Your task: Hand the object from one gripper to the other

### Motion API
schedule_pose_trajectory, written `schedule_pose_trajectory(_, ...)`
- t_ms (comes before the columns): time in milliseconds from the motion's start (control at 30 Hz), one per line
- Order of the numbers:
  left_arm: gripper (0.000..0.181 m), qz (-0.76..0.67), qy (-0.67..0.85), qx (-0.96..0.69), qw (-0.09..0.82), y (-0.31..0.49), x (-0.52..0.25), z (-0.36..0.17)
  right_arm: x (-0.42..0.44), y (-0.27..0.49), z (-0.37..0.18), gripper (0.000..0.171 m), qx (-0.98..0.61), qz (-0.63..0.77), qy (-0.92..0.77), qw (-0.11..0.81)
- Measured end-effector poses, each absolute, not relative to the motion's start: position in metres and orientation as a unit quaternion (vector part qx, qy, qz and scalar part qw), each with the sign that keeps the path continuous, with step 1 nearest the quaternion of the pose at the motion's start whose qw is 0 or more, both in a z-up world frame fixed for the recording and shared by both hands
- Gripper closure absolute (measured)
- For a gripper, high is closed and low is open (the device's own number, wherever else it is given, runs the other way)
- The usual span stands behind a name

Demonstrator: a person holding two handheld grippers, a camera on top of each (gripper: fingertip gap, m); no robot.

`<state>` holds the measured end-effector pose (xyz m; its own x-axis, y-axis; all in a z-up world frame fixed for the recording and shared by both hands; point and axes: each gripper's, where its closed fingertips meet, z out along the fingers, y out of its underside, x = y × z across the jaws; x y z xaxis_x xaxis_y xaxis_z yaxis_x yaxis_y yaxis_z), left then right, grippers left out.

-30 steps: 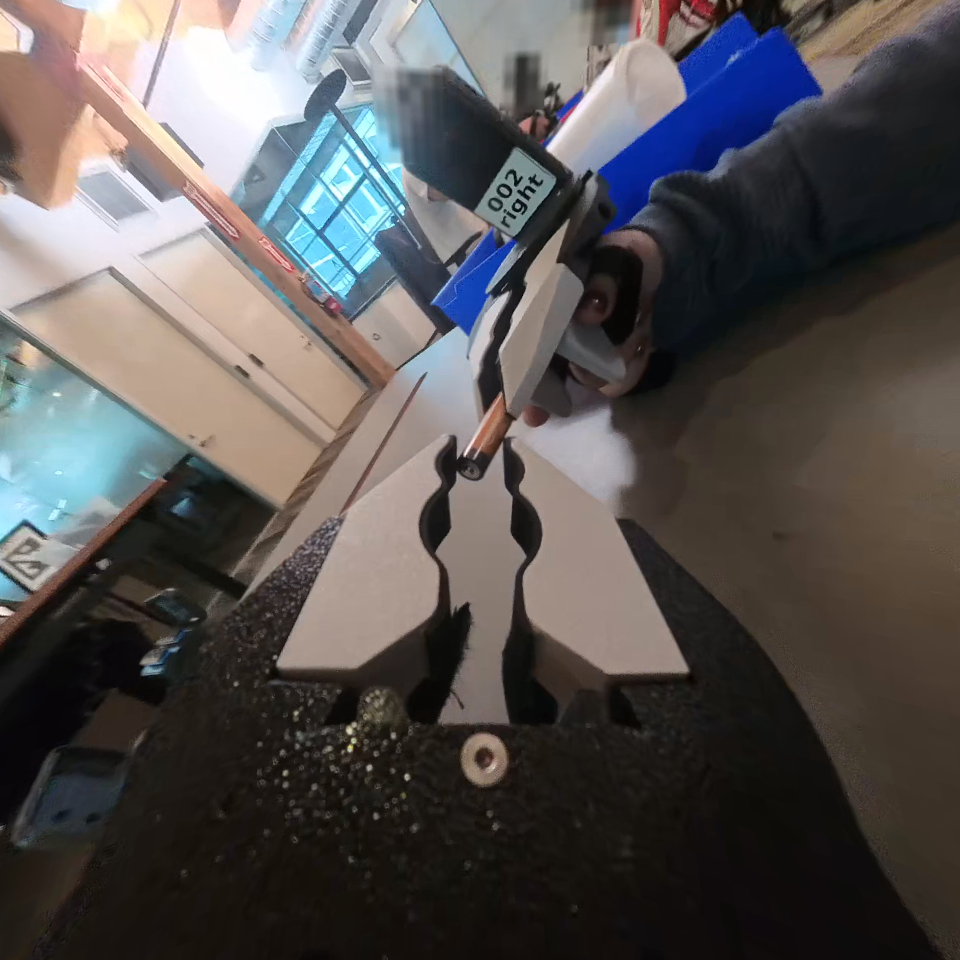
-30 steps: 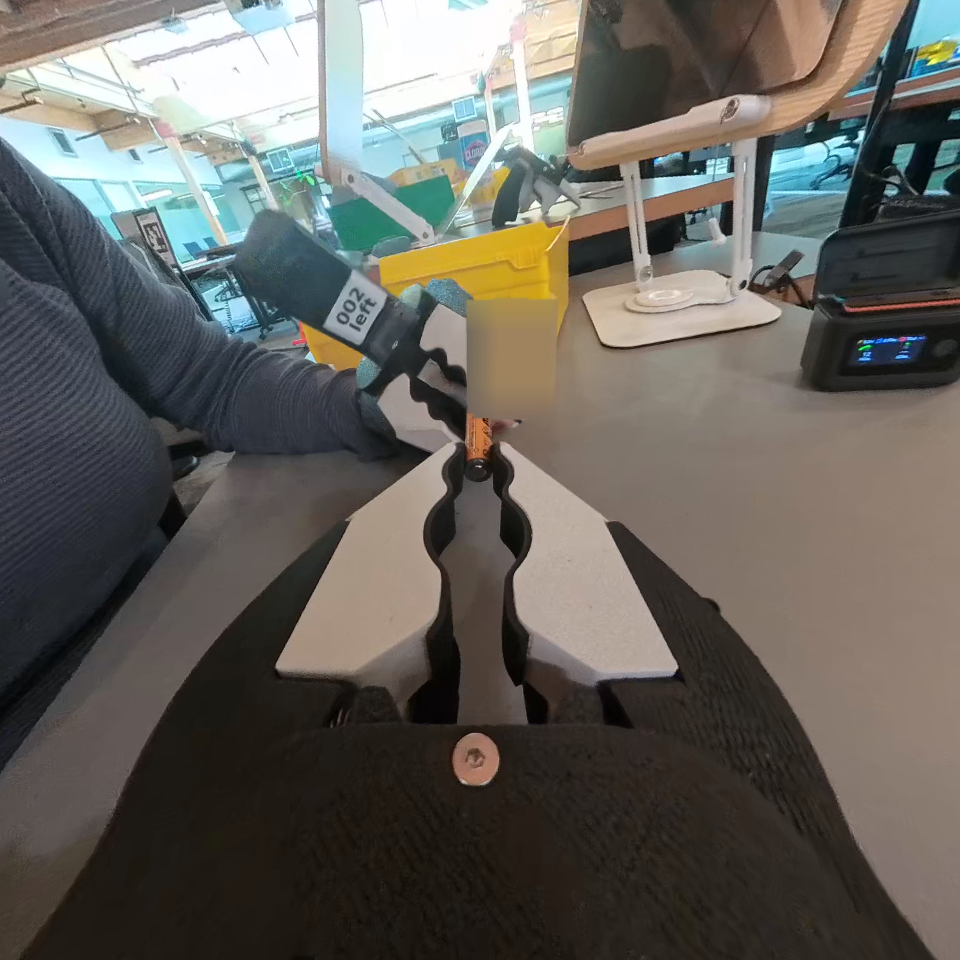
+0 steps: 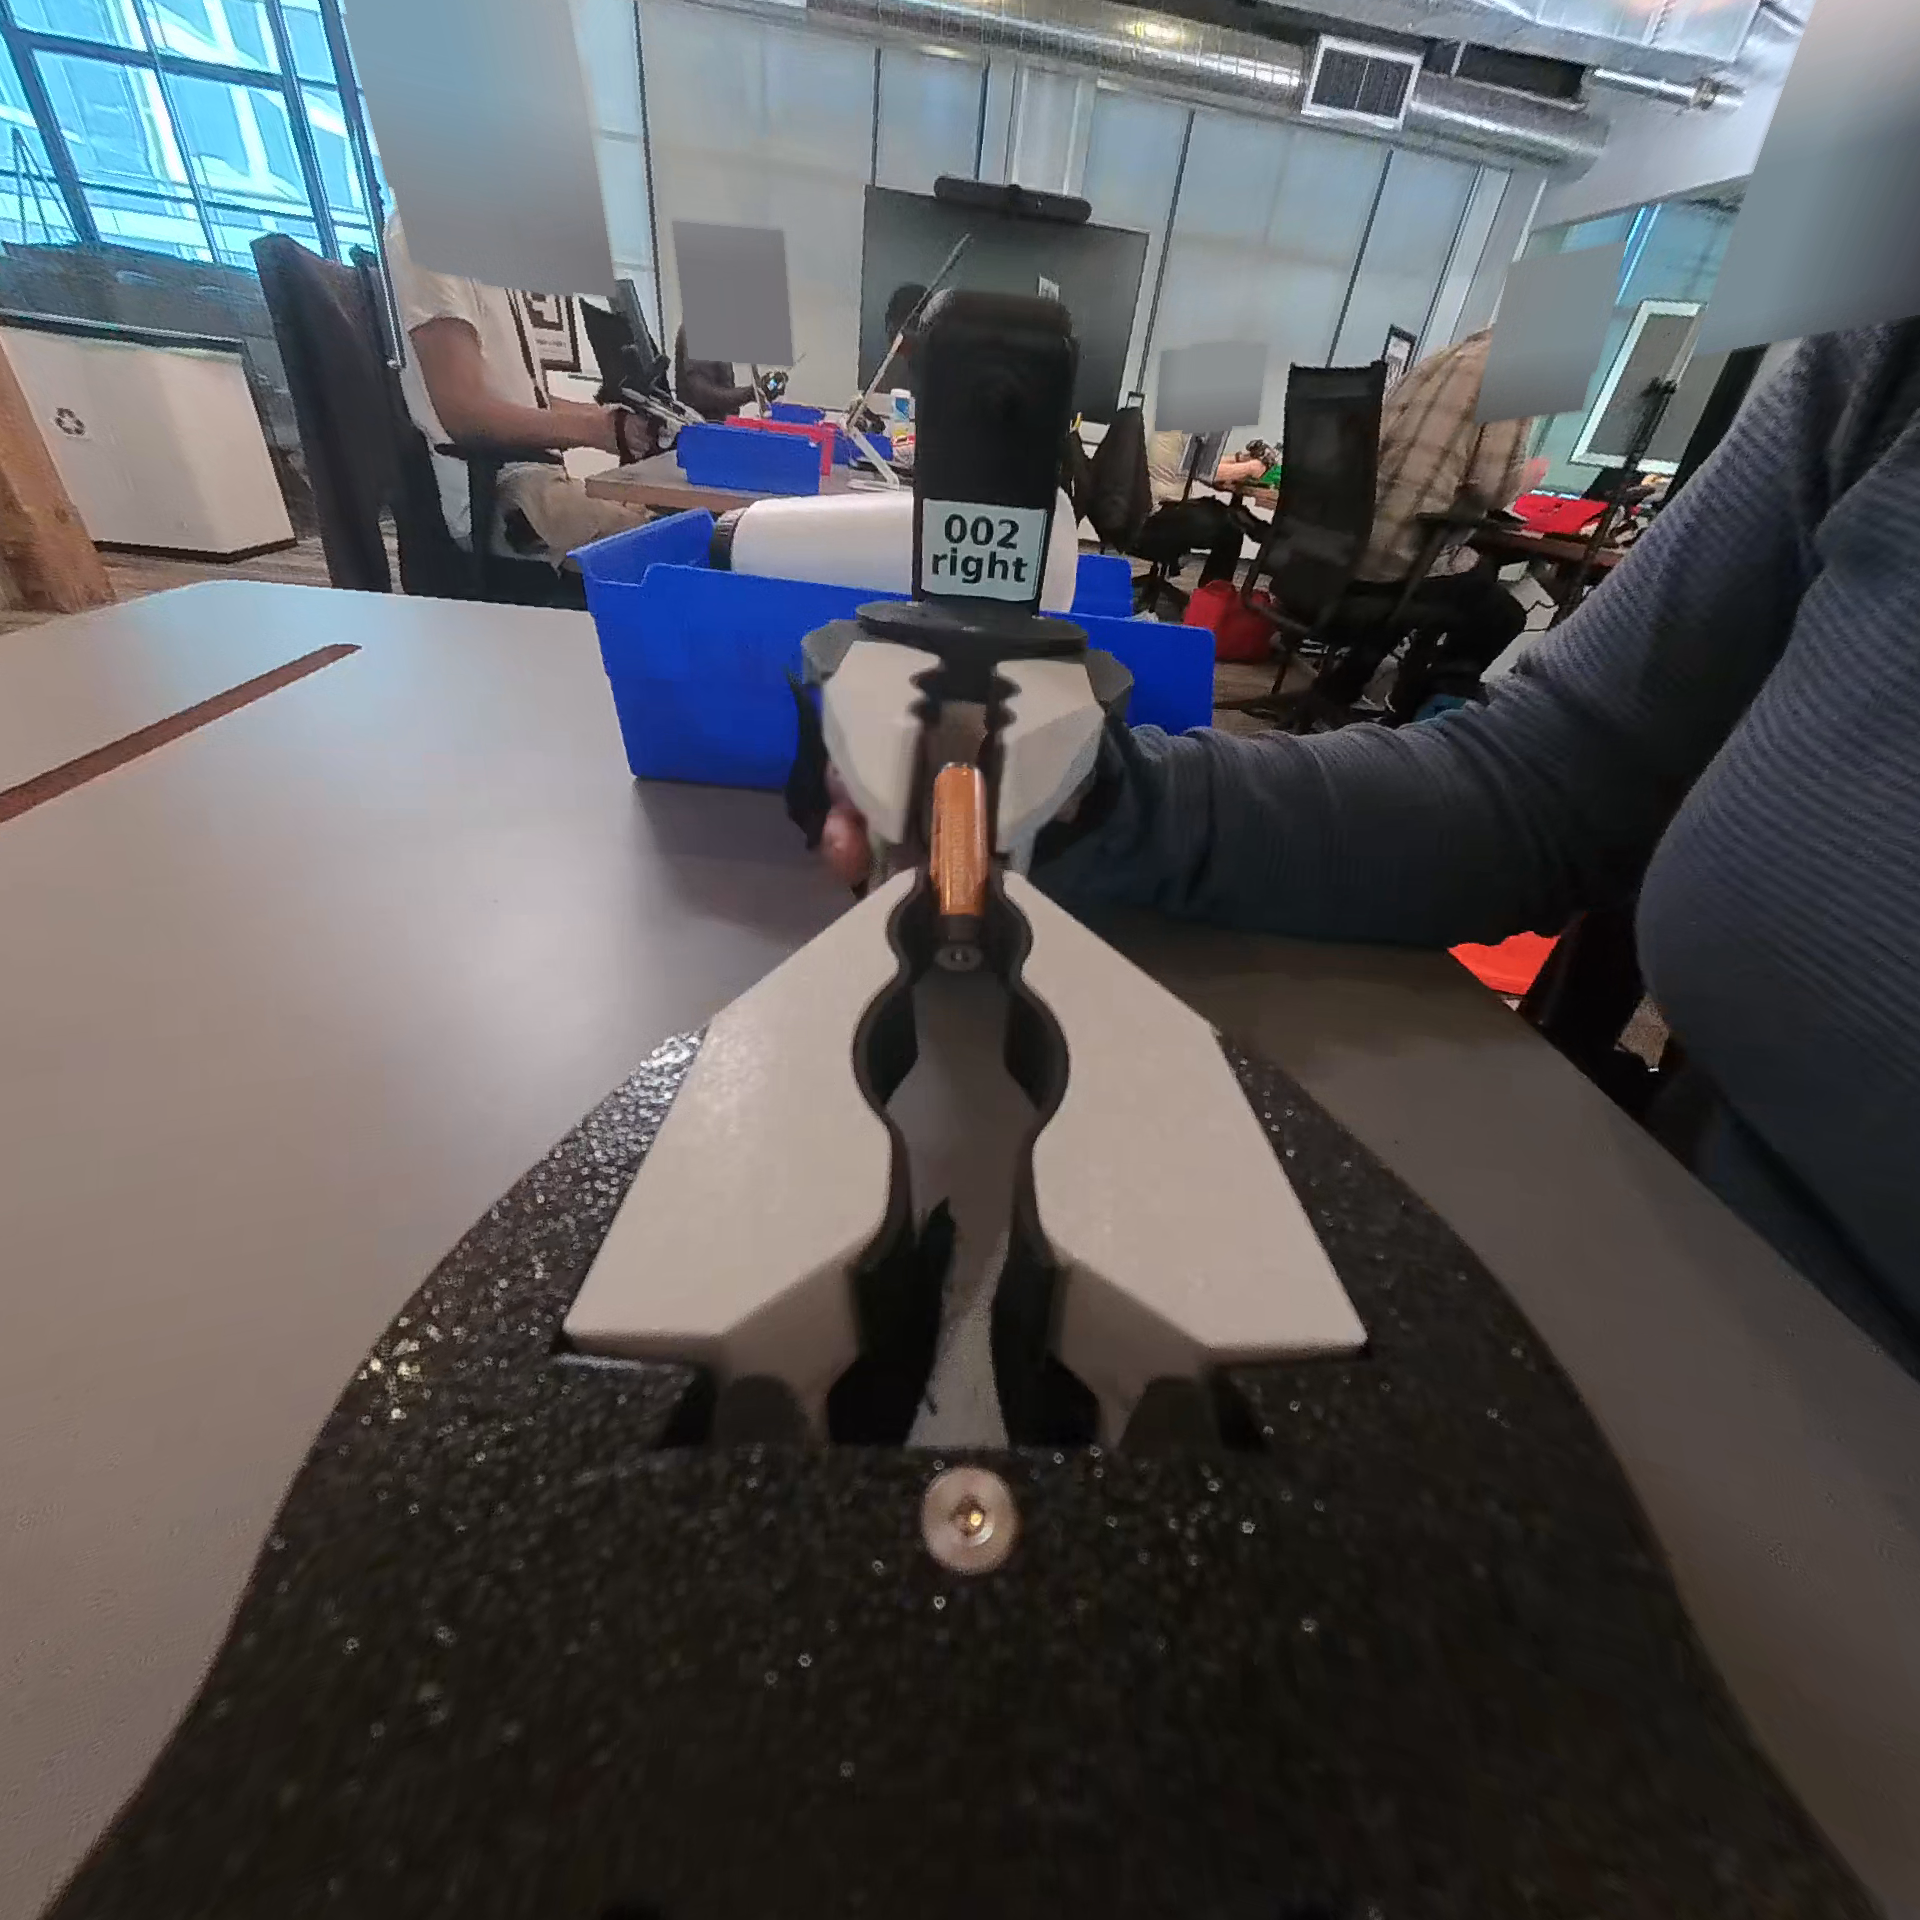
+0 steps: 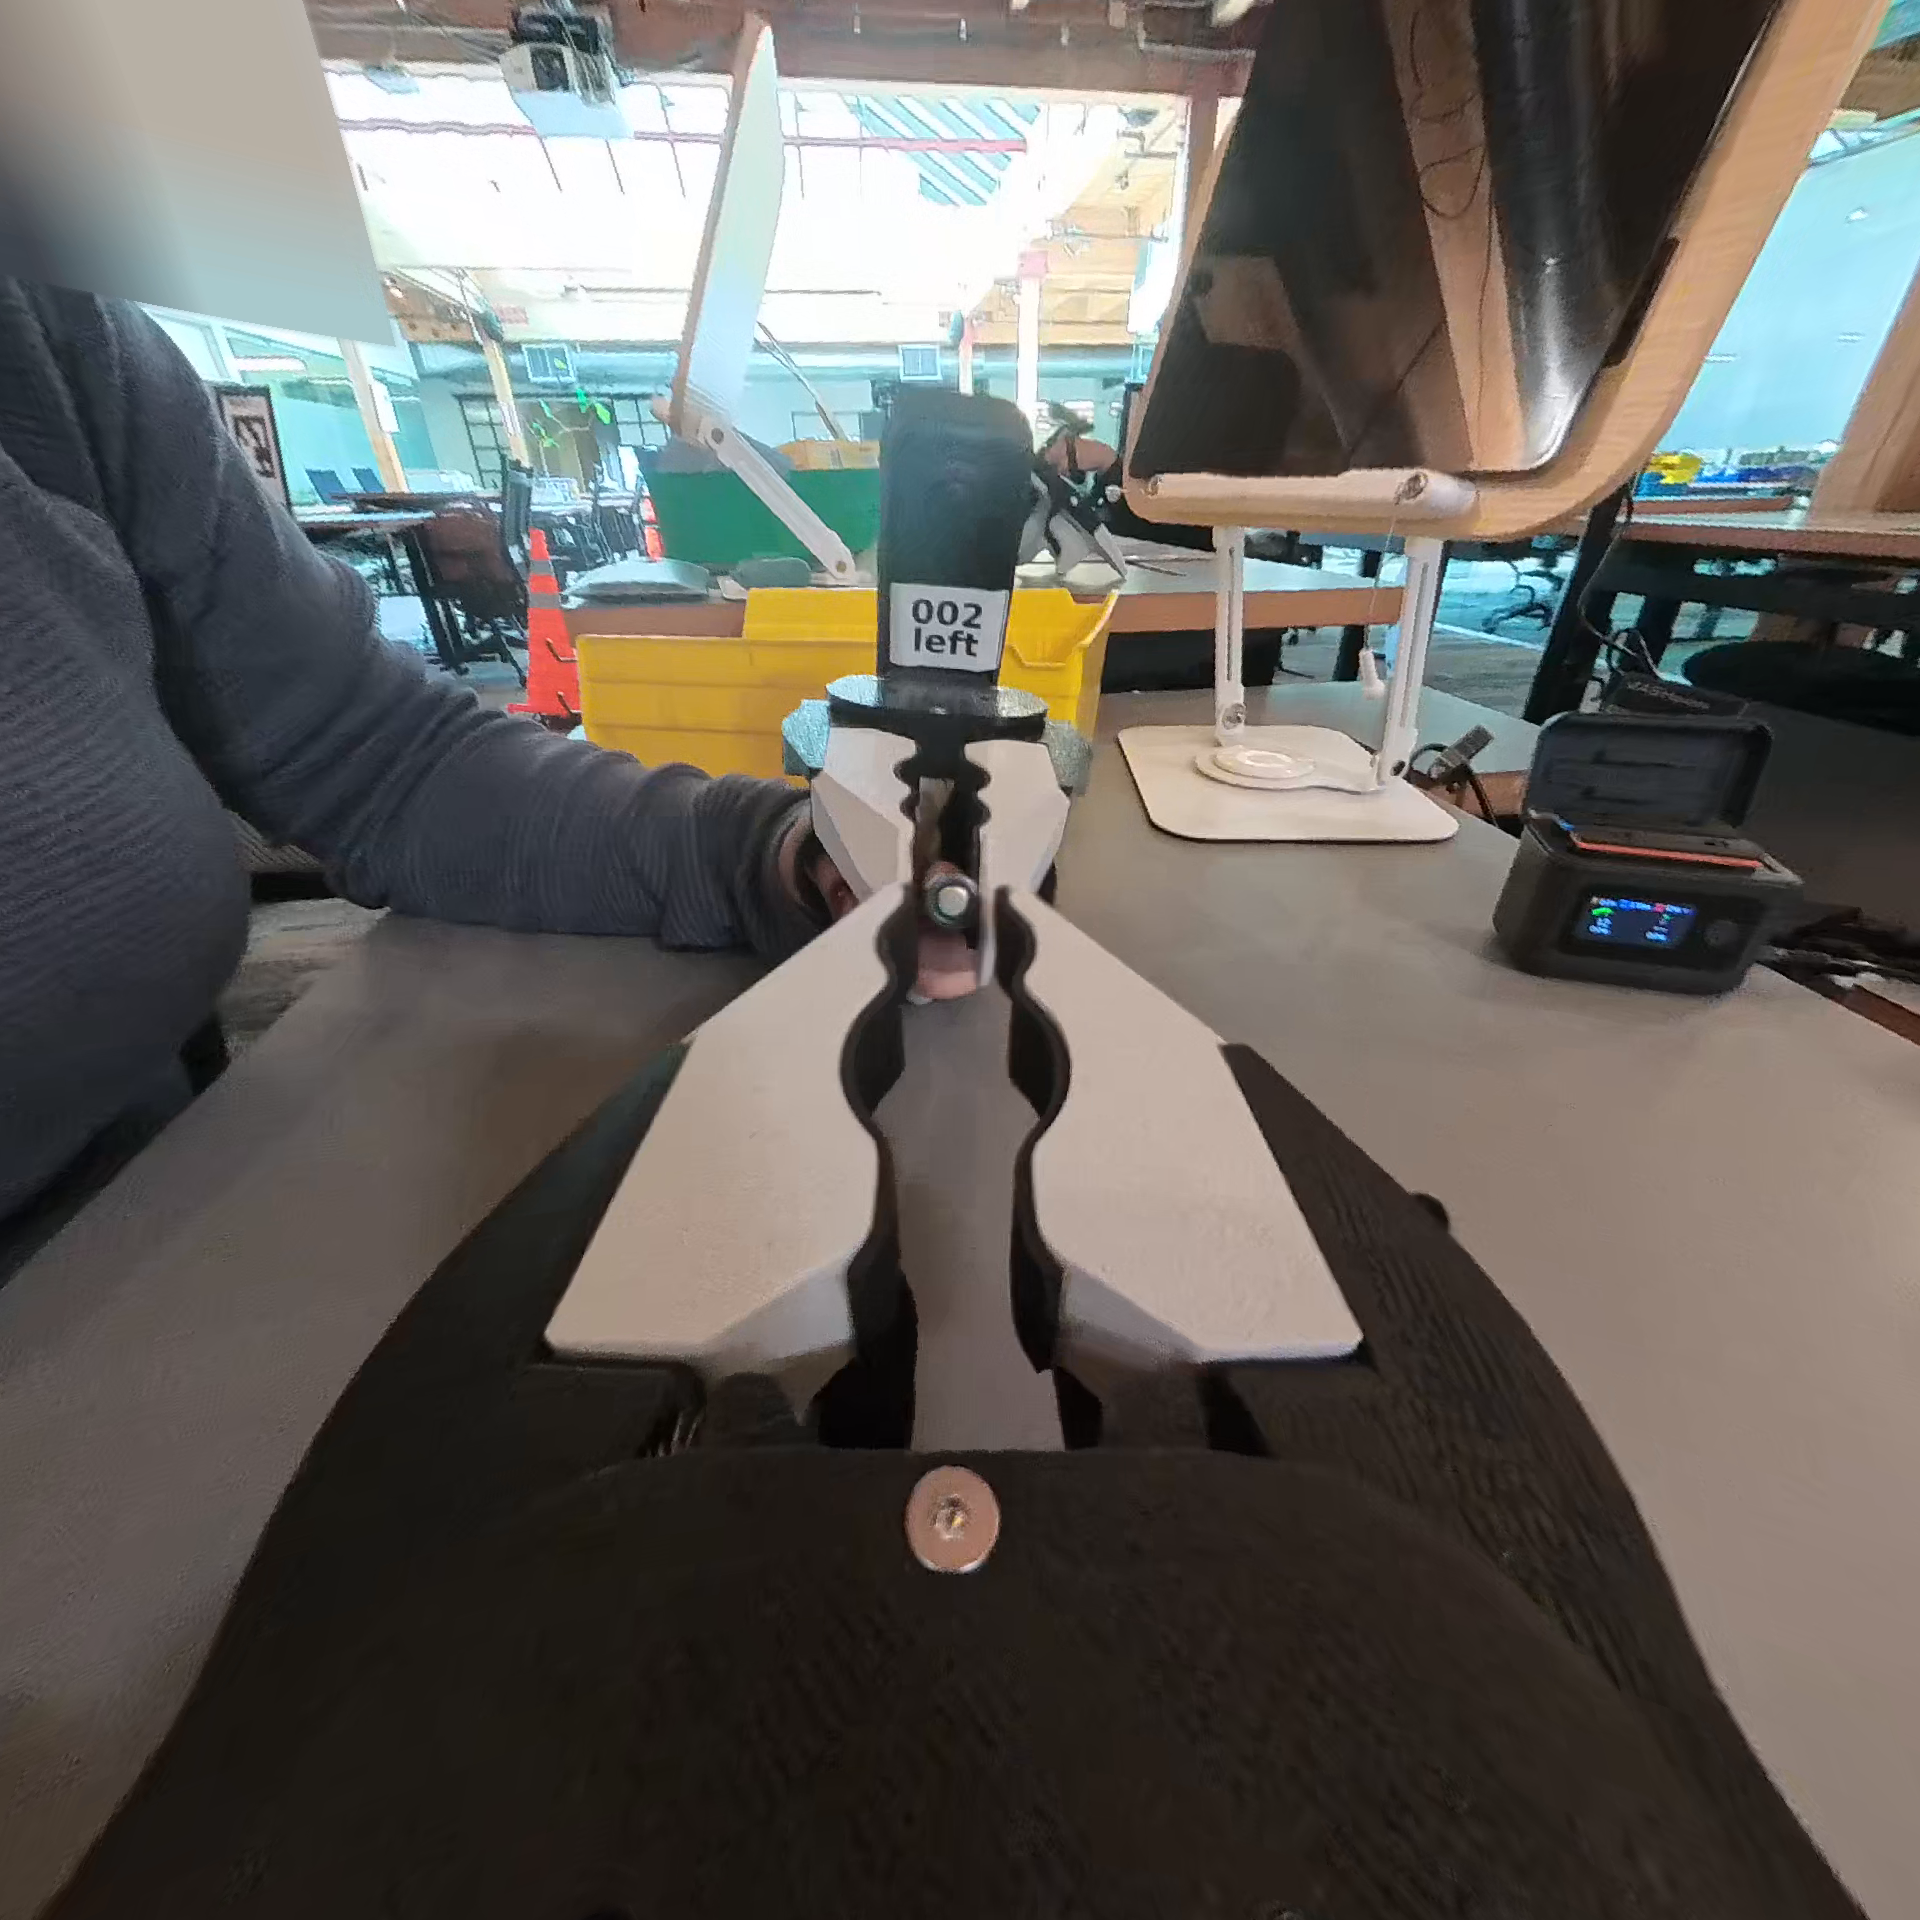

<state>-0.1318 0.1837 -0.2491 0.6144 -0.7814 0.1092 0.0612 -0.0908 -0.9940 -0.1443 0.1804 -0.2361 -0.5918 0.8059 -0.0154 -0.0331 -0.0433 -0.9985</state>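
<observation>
Left gripper (image 3: 958, 914) grips battery (image 3: 958, 854)

Grey table (image 3: 312, 935), blue bin (image 3: 707, 665), tall windows (image 3: 156, 114), yellow bin (image 4: 675, 686)

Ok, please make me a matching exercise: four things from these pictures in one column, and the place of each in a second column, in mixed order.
1. copper-coloured cylindrical battery
2. blue plastic bin
3. yellow plastic bin
4. small black box with a lit screen

A. beside the white stand's flat base
B. behind the left gripper, in the right wrist view
C. between the tips of the left gripper and the right gripper
D. around a white bottle lying on its side

Pairs: 1-C, 2-D, 3-B, 4-A.
</observation>
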Motion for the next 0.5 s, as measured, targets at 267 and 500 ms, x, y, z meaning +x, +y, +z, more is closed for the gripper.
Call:
schedule_pose_trajectory(267, 0.170, -0.285, 0.276, -0.634, 0.664, 0.186, -0.135, -0.242, -0.145, 0.181, -0.233, 0.163, -0.334, 0.670, -0.597, 0.286)
schedule_pose_trajectory(500, 0.171, 0.083, 0.371, -0.584, 0.717, 0.192, -0.149, -0.243, -0.148, 0.190, -0.237, 0.163, -0.371, 0.679, -0.577, 0.262)
